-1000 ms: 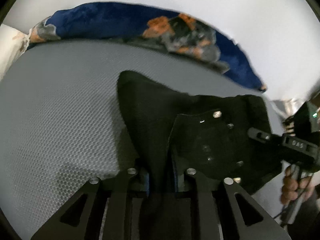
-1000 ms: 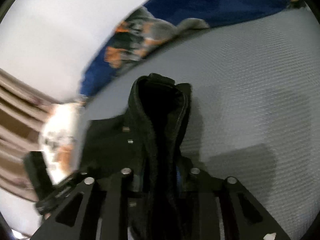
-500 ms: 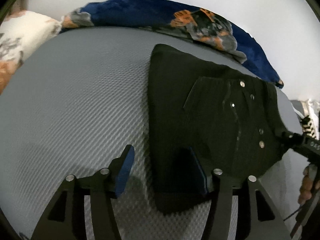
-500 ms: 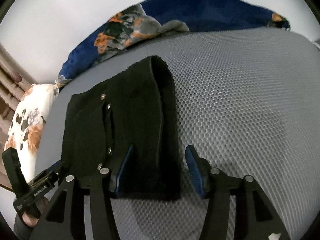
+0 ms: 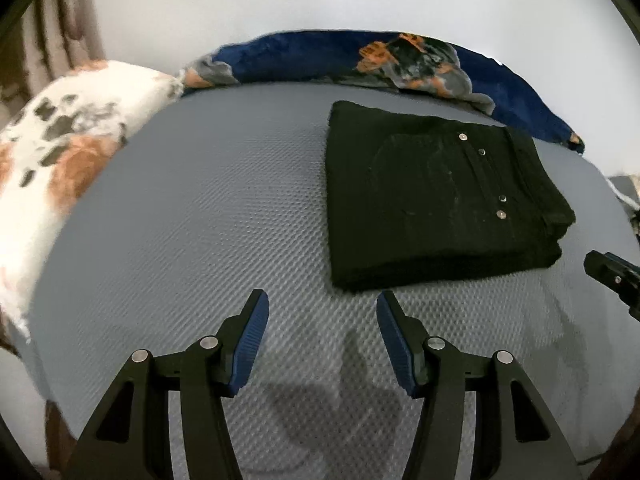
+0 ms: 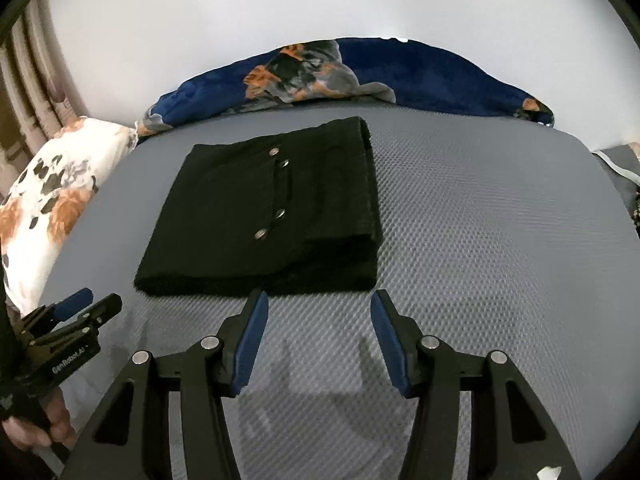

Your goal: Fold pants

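- Two grippers, both let go & empty rn. left gripper and right gripper each have jaws apart w/ nothing between; the jaws opened within the last sec.
- pants sit as a compact black folded stack on the grey mattress, just past the fingertips of both, not touching.
- From the right gripper the stack is straight ahead, slightly left; from the left one it's ahead & to the right. Right looks a bit nearer imo.
- Long side of the stack runs near-to-far in the right wrist view.
- Both tilted down at the bed. Fold looks pretty much done tbh.
- blue blanket bunched at far edge, floral pillow far left.
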The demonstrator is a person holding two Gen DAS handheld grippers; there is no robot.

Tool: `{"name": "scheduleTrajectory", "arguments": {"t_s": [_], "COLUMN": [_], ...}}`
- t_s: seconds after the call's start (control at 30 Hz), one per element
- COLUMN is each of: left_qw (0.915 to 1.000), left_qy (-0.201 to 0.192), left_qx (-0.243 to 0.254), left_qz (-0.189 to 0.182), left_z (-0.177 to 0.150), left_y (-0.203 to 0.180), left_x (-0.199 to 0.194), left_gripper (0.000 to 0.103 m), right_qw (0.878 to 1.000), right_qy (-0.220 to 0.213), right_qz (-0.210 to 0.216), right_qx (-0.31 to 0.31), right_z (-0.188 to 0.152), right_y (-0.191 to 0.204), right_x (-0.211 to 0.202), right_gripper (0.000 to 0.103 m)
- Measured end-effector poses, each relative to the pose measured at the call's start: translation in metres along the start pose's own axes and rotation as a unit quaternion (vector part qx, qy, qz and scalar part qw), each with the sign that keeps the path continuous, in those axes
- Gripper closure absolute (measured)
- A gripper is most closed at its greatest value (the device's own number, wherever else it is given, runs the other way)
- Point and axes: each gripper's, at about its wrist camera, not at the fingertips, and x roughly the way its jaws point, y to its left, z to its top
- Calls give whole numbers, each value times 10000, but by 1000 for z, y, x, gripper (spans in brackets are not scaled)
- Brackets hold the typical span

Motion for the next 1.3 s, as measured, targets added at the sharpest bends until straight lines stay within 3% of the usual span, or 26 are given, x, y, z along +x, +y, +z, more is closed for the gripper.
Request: {"name": "scheduleTrajectory", "arguments": {"t_s": [0.2,0.27,0.57,1.3], "left_qw": [9998,9997,9998,9998], "left_qy": [-163,-183,-190,-156], "left_qx": [89,149,47,15], "left_qz": [-27,-48,-10,116], "left_z": [-17,-21,-31,-37], "left_y": [-11,-13,-13,-13], "left_x": [-23,-27,-35,-37], "left_gripper": [41,40,40,40], "right_qw": [9996,9995,9980,9970], "right_qy": [-211,-283,-433,-469], "right_qz": [-76,-164,-386,-443], "right_qx": [148,53,-255,-434], "right_z": [-18,-20,-24,-39], "right_y": [16,22,41,60], "right_x": [-16,-19,-24,-19], "right_gripper": [44,38,31,22]}}
